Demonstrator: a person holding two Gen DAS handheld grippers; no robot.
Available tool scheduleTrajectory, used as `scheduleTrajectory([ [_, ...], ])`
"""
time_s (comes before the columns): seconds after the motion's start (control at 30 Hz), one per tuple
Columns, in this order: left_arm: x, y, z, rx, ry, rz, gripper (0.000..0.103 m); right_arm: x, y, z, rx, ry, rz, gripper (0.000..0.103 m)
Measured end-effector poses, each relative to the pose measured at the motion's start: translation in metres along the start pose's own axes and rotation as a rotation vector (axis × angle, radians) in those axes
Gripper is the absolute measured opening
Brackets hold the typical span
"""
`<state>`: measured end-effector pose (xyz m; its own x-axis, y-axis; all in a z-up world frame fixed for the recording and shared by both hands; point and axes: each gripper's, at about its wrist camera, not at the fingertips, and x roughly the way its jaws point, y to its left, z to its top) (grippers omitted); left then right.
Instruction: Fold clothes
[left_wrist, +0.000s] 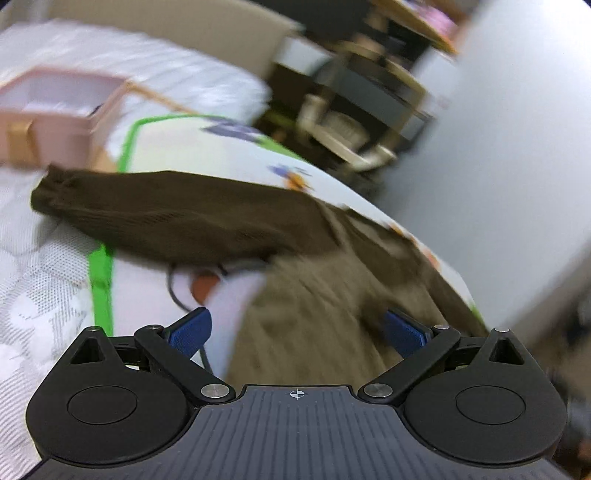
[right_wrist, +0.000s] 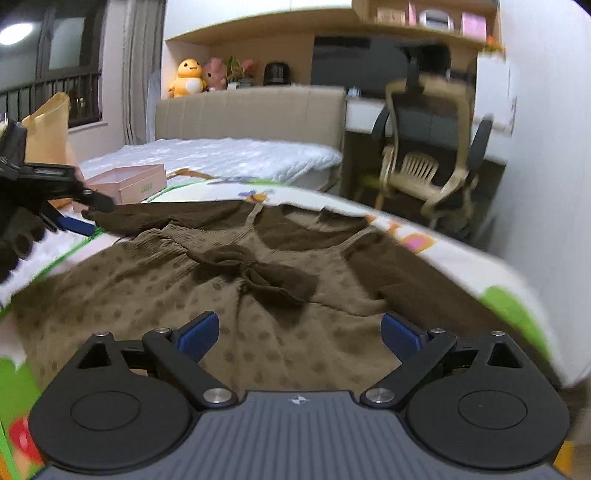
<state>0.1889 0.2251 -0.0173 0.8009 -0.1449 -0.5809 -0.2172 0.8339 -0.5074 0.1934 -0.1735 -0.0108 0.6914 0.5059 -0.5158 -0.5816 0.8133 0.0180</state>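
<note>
I have the brown dress (right_wrist: 258, 295) laid flat on its back across the printed play mat (right_wrist: 461, 254) that covers the near part of the bed (right_wrist: 240, 155), because a garment spread out smooth gives me straight lines to fold along. Its lighter dotted front faces up with the dark bow (right_wrist: 255, 275) near the middle, and the two darker sleeves lie out to either side, which I judge is where the first folds must begin. My right tool (right_wrist: 299, 332) hangs low over the skirt, pointing up the dress towards the neckline, with its blue pads spread wide and nothing between them; it grips no cloth. My left tool (left_wrist: 297, 330) is likewise spread wide and empty, angled over the dress's side by the left sleeve (left_wrist: 166, 214), which lies stretched out across the mat's green border (left_wrist: 99, 280) towards the mattress. In the right view that tool shows at the far left, its tip close to the sleeve's cuff, though I cannot tell whether it touches. I read both tools as open for a fresh pinch, probably on that sleeve to bring it in over the body. A pink box (right_wrist: 129, 182) sits well beyond the dress on the bed, clear of my work. The left view is blurred, so finer detail there is lost.
</note>
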Motion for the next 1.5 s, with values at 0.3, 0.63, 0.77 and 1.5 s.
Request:
scheduleTrajectory([
  [0.3, 0.035, 0.001, -0.013, 0.005, 0.049, -0.026, 0.102, -0.025, -0.097, -0.029, 0.455, -0.007, -0.274, 0.095],
  [0.63, 0.048, -0.062, -0.032, 0.174, 0.044, -0.181, 0.103, -0.043, -0.202, -0.082, 0.846, -0.033, -0.473, 0.074],
  [0.77, 0.051, -0.058, -0.04, 0.16, 0.047, -0.162, 0.103, -0.014, -0.2, -0.045, 0.708, -0.008, -0.431, 0.021],
  [1.5, -0.017, -0.049, -0.032, 0.209, -0.05, -0.291, 0.103, 0.099, -0.032, 0.154, -0.164, -0.018, -0.107, 0.07],
])
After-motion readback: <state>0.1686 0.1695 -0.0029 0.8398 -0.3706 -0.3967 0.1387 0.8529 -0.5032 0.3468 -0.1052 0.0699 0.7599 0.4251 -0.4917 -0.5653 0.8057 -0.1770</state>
